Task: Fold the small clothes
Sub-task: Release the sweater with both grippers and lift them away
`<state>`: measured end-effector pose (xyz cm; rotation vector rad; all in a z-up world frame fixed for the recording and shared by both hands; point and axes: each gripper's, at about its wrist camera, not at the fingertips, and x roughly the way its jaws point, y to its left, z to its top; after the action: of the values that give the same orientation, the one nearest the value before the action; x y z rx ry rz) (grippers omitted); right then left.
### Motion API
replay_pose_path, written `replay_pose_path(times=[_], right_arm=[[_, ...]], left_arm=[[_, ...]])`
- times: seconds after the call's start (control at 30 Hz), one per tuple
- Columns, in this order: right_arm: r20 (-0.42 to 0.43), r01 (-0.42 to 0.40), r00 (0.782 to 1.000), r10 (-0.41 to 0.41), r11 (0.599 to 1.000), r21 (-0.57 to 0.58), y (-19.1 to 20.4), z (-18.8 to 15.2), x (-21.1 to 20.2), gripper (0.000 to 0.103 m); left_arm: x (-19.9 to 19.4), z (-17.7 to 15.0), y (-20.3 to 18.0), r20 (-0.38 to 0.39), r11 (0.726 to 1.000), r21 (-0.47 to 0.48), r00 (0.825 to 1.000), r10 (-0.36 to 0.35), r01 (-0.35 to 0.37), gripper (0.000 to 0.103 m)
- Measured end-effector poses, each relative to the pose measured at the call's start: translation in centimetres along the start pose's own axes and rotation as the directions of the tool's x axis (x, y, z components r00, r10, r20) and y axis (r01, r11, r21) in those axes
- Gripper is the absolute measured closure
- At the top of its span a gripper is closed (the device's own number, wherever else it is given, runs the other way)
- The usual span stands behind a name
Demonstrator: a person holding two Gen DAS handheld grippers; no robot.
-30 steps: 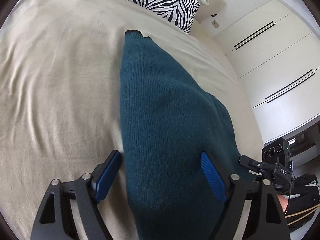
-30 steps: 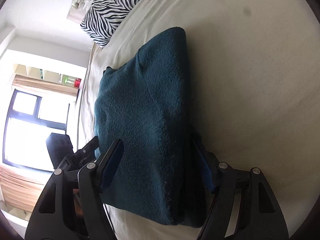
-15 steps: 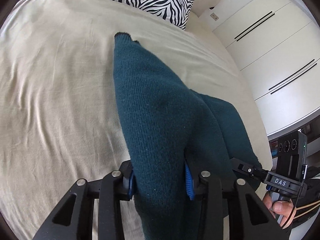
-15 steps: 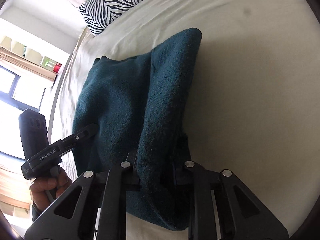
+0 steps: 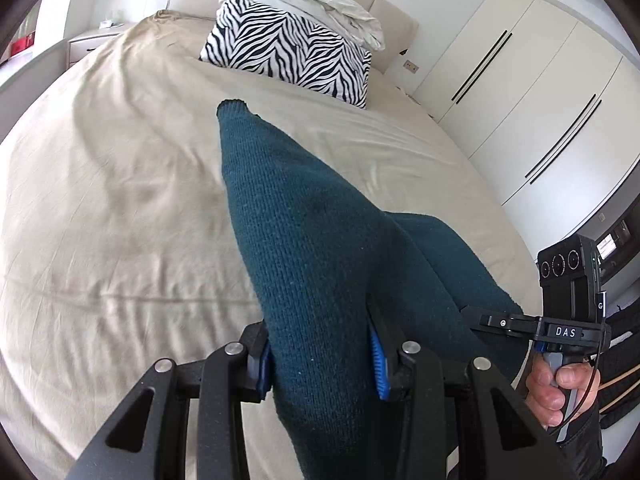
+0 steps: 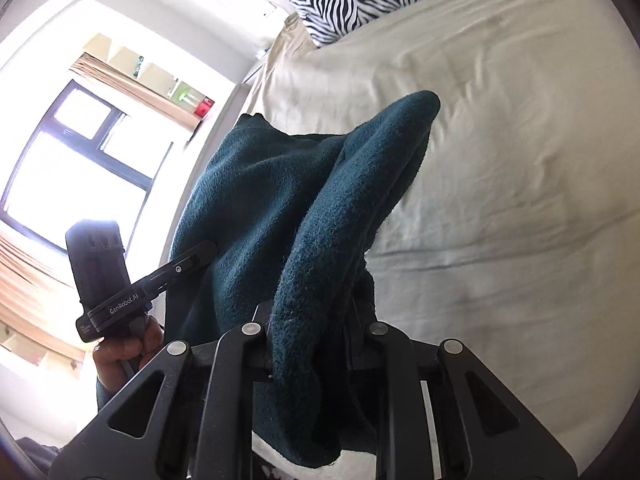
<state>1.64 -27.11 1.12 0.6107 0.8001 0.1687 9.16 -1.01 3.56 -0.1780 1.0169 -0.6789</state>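
Note:
A dark teal knit garment (image 5: 304, 248) lies partly folded on the beige bed, its near edge lifted off the sheet. My left gripper (image 5: 320, 364) is shut on the garment's near left corner; the blue pads press the cloth from both sides. My right gripper (image 6: 312, 340) is shut on the near right corner of the same garment (image 6: 280, 208), which drapes up and away from its jaws. The right gripper also shows in the left wrist view (image 5: 500, 322), and the left gripper in the right wrist view (image 6: 192, 258). The far end of the garment rests on the sheet.
The beige bed sheet (image 5: 112, 208) spreads wide to the left and far side. A zebra-print pillow (image 5: 288, 52) with white bedding on it stands at the headboard. White wardrobe doors (image 5: 540, 92) are to the right; a window (image 6: 72, 160) is to the left.
Both grippers went from open around the garment's near edge to shut on it. They have since lifted the near edge up off the sheet.

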Motion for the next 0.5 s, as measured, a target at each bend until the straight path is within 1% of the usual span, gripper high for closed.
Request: replay_pose_path(times=[0.03, 0.1, 0.13, 0.17, 0.2, 0.23, 0.27, 0.3, 0.33, 0.37, 0.4, 0.43, 0.47, 0.5], right_arm=[[-0.019, -0.011, 1.0, 0.011, 1.0, 0.011, -0.1, -1.2, 1.1, 0.085], [-0.057, 0.002, 0.998, -0.001, 1.0, 0.007, -0.4, -3.5, 3.9, 0.083], [-0.081, -0.004, 0.997, 0.008, 0.999, 0.042, -1.3, -4.4, 5.6, 0.082], [-0.107, -0.006, 0.994, 0.018, 0.994, 0.105, -2.5, -5.4, 7.3, 0.08], [-0.123, 0.003, 0.992, 0.017, 0.987, 0.159, -3.7, -6.6, 8.6, 0.079], [-0.11, -0.006, 0.993, 0.029, 0.979, 0.202, -5.0, -7.1, 9.2, 0.078], [-0.079, -0.051, 0.994, 0.072, 0.969, 0.243, -5.9, -7.8, 9.1, 0.078], [-0.051, -0.088, 0.993, 0.106, 0.959, 0.27, -6.4, -8.3, 8.7, 0.074], [-0.031, -0.097, 0.993, 0.11, 0.954, 0.282, -6.6, -8.6, 8.0, 0.071], [-0.005, -0.085, 0.996, 0.09, 0.954, 0.287, -6.6, -9.0, 6.9, 0.06], [0.035, -0.068, 0.998, 0.06, 0.955, 0.288, -6.6, -9.4, 5.6, 0.055], [0.074, -0.062, 0.996, 0.042, 0.956, 0.286, -6.8, -9.7, 4.2, 0.053], [0.105, -0.074, 0.993, 0.045, 0.955, 0.287, -6.8, -10.3, 2.8, 0.053], [0.13, -0.104, 0.989, 0.068, 0.951, 0.292, -6.9, -11.0, 1.4, 0.053]], left_arm=[[0.5, -1.3, 1.5, -0.01, 1.0, -0.023, 1.0, 0.004, -0.004, 0.062], [2.7, -3.6, 4.5, -0.06, 0.996, -0.083, 0.998, 0.024, -0.029, 0.06], [4.2, -4.7, 5.9, -0.092, 0.992, -0.114, 0.995, 0.04, -0.05, 0.059], [4.9, -5.6, 7.1, -0.094, 0.987, -0.155, 0.995, 0.017, -0.031, 0.053], [4.8, -6.2, 7.8, -0.06, 0.981, -0.192, 0.998, -0.026, 0.014, 0.052], [4.6, -6.4, 8.1, -0.044, 0.977, -0.21, 0.998, -0.044, 0.034, 0.049], [4.3, -6.5, 8.0, -0.041, 0.977, -0.212, 0.999, -0.034, 0.025, 0.046], [4.0, -6.7, 7.7, -0.035, 0.979, -0.203, 0.999, -0.016, 0.009, 0.044], [3.6, -6.7, 7.4, -0.028, 0.981, -0.192, 1.0, 0.0, -0.006, 0.044], [3.1, -6.7, 7.0, -0.018, 0.983, -0.184, 1.0, 0.022, -0.025, 0.044], [2.2, -6.8, 6.6, 0.009, 0.983, -0.176, 0.999, 0.052, -0.049, 0.044], [1.0, -6.8, 5.8, 0.047, 0.984, -0.163, 0.996, 0.08, -0.071, 0.044], [0.3, -6.6, 5.3, 0.088, 0.986, -0.146, 0.992, 0.094, -0.081, 0.044], [-0.6, -6.7, 4.4, 0.119, 0.989, -0.127, 0.988, 0.094, -0.079, 0.044]])
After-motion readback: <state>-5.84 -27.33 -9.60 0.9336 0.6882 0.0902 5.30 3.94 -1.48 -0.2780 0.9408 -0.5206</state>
